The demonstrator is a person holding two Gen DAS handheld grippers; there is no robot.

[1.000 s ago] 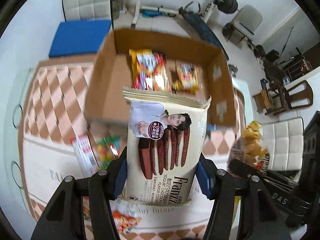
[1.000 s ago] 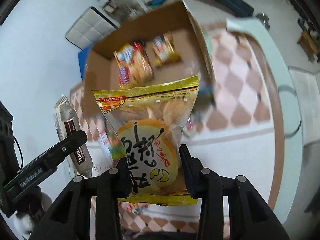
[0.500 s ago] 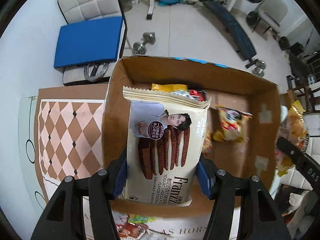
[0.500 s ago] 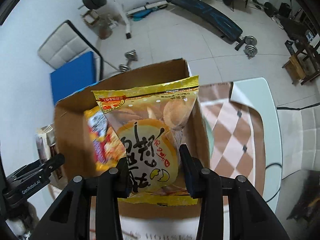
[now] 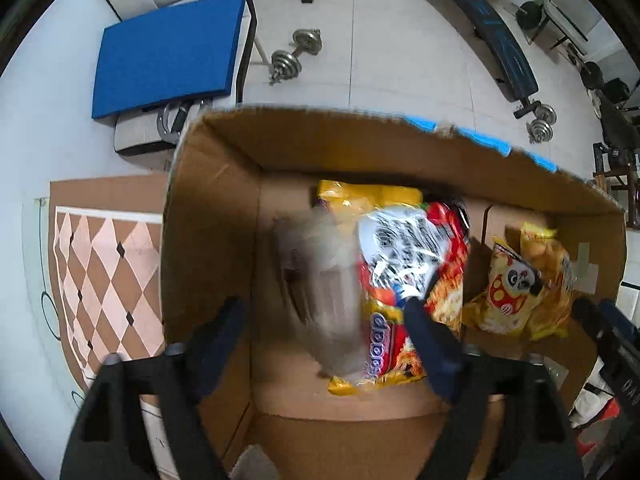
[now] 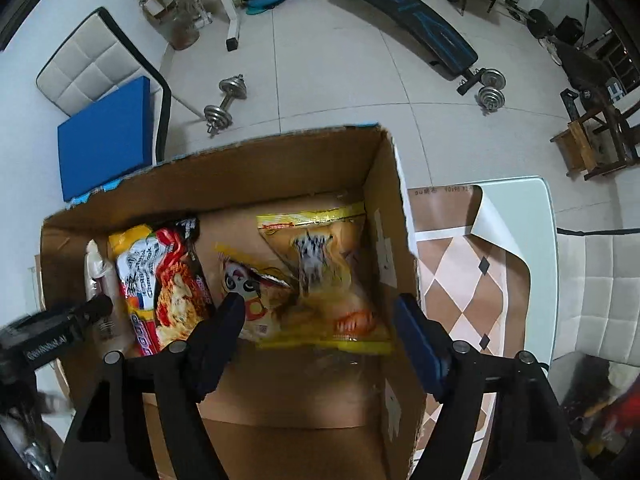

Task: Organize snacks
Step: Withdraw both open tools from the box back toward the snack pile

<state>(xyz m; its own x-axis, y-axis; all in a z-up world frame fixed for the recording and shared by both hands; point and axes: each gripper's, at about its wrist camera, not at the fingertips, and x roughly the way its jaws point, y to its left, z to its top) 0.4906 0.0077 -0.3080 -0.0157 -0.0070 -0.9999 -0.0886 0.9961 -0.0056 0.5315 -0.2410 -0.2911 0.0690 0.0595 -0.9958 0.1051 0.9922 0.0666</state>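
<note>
An open cardboard box (image 5: 208,240) sits below both grippers, which point down into it. My left gripper (image 5: 324,336) has its jaws opening; the beige cookie pack (image 5: 320,280) is a blur below them, free of the pads, at the box's left side. My right gripper (image 6: 320,332) has its jaws opening too, and the yellow rice-cracker bag (image 6: 324,276) lies blurred on the box floor (image 6: 288,384) by the right wall, not pressed by the pads. A red and yellow noodle pack (image 5: 412,264) and a yellow panda snack bag (image 5: 516,284) lie between them.
The box stands on a table with a brown checkered cloth (image 6: 460,280). Beyond the far edge is tiled floor with dumbbells (image 5: 296,56), a weight bench (image 6: 408,20) and a chair with a blue pad (image 5: 168,48). A white padded chair (image 6: 600,288) stands to the right.
Both grippers came forward and down over the box. Each had been shut on its pack; now the jaws stand apart and the cookie pack and the yellow bag have dropped into the box.
</note>
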